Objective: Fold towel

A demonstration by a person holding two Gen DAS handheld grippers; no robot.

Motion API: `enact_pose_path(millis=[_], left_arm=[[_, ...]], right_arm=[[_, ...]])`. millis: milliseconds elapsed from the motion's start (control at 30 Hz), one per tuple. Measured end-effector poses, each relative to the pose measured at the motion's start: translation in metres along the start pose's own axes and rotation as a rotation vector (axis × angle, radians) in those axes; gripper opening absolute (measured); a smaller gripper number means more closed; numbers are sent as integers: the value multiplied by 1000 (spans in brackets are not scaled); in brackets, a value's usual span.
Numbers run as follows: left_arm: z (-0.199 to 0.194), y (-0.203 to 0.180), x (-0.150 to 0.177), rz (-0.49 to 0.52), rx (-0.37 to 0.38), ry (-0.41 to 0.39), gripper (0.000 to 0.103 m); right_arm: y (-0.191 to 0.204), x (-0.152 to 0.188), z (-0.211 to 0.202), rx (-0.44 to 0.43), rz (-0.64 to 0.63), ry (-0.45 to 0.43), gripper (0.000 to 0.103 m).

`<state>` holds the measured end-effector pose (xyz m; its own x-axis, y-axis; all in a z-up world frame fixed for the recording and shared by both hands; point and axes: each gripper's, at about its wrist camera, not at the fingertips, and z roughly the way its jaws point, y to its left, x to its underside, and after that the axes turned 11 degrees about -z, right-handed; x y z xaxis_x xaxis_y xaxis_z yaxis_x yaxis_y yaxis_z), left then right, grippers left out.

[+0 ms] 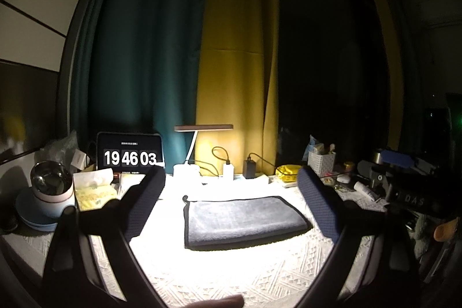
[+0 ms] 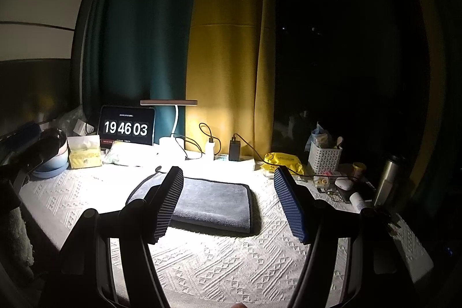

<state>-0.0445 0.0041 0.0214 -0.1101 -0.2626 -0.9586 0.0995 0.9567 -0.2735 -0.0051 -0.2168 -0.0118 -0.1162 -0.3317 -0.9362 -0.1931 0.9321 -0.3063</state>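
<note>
A grey towel (image 1: 242,218) with a dark border lies folded in a flat rectangle on the white textured tablecloth (image 1: 231,273); it also shows in the right wrist view (image 2: 213,204). My left gripper (image 1: 231,175) is open and empty, held above the table in front of the towel, its fingers wide on either side. My right gripper (image 2: 228,172) is open and empty too, above the towel's near side, its left finger (image 2: 170,204) covering the towel's left part.
At the back stand a tablet clock (image 1: 130,156), a lit desk lamp (image 1: 202,132), chargers (image 1: 249,168), a tissue box (image 1: 92,189) and a blue-based globe (image 1: 49,198). At the right are a white basket (image 2: 324,159), a yellow packet (image 2: 284,162), a steel flask (image 2: 388,178) and small clutter.
</note>
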Motion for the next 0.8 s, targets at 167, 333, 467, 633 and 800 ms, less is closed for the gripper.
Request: enact_pose_path(millis=[167,333,467,633,800], left_arm=[[1,1,0,-2,-3,3,93],[2,1,1,-4,-2,8,93],[2,0,1,-4,-4,10,94],[3,0,1,-5,-3,10,94],[3,1,2,-4,-6,13,94]], right_arm=[[0,0,1,-1,0,2,68],[0,0,1,-2,1,5,68],[0,1,1,-3,1,5,68],[1,2,3,-6,5,14,68],[1,3,4,-8,7,19,68]])
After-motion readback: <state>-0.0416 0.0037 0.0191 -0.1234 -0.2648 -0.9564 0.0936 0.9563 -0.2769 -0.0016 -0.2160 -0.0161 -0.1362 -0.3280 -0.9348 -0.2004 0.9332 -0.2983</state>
